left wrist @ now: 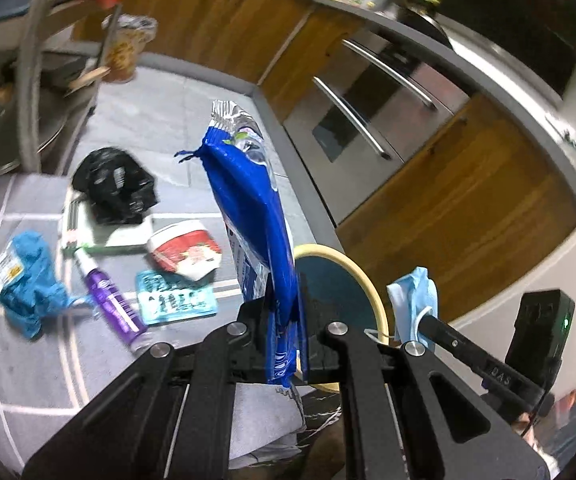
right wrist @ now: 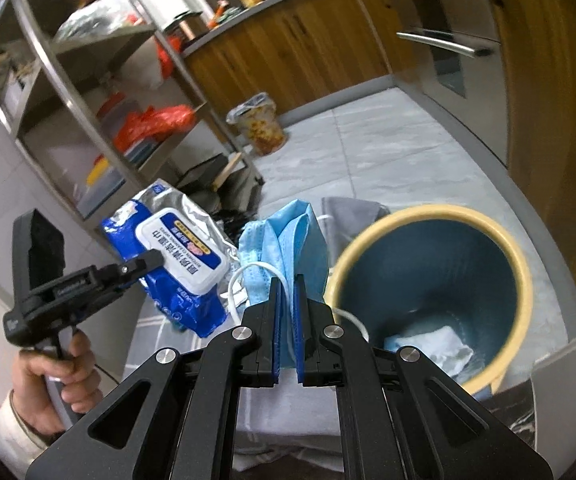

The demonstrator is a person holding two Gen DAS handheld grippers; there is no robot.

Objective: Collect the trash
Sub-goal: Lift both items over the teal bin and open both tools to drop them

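Observation:
My left gripper (left wrist: pixel 283 300) is shut on a blue wet-wipes packet (left wrist: pixel 247 200) and holds it upright above the floor; the packet also shows in the right wrist view (right wrist: pixel 179 248). My right gripper (right wrist: pixel 285 292) is shut on a light blue face mask (right wrist: pixel 288 236), also visible in the left wrist view (left wrist: pixel 414 296). A blue bin with a cream rim (right wrist: pixel 524 264) stands just right of the mask, with crumpled white trash (right wrist: pixel 440 348) at its bottom. Its rim shows behind the left gripper (left wrist: pixel 340 256).
Trash lies on the floor mat: black bag (left wrist: pixel 115 184), crumpled blue wrapper (left wrist: pixel 27 280), purple bottle (left wrist: pixel 115 300), red-white cup (left wrist: pixel 183 252), teal packet (left wrist: pixel 175 300), green-white box (left wrist: pixel 87 236). A noodle cup (right wrist: pixel 259 124) stands by the metal shelf (right wrist: pixel 87 120). Wooden cabinets and oven (left wrist: pixel 368 120) line the right.

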